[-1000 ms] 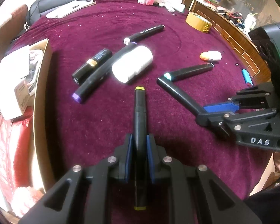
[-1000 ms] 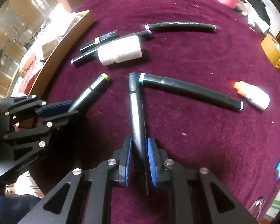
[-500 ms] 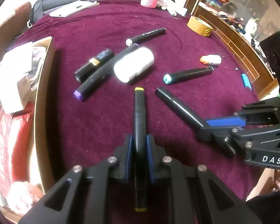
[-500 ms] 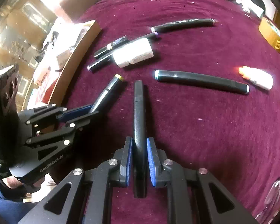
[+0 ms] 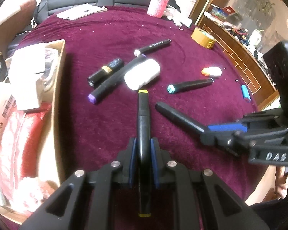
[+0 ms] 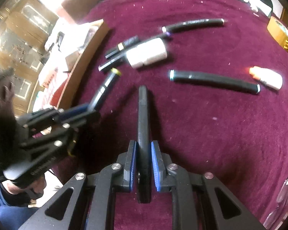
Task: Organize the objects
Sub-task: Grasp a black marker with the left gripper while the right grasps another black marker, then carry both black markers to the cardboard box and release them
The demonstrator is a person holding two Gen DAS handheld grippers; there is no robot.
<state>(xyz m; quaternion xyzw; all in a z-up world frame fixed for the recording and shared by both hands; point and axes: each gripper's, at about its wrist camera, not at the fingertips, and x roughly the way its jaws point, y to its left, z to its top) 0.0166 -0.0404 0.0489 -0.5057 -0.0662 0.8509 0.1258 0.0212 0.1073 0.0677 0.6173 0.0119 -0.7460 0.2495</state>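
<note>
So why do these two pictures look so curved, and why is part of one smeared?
Both views: fisheye lenses bend the maroon velvet tablecloth into a dome. Left wrist view: sharp, though the white plastic bottle glares. Right wrist view: the left gripper and its yellow-capped black marker are smeared; the top-left window light is washed out.

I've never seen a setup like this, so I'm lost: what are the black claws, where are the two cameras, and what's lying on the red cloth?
No robot here: a person holds a two-finger gripper in each hand, each with a fisheye camera looking along its fingers. The left view shows the left gripper shut on a yellow-capped marker; the right gripper appears at its side. The right view shows that gripper shut on a black marker. On the cloth lie more markers, a white bottle, a tape roll and a cardboard box at the edge.
</note>
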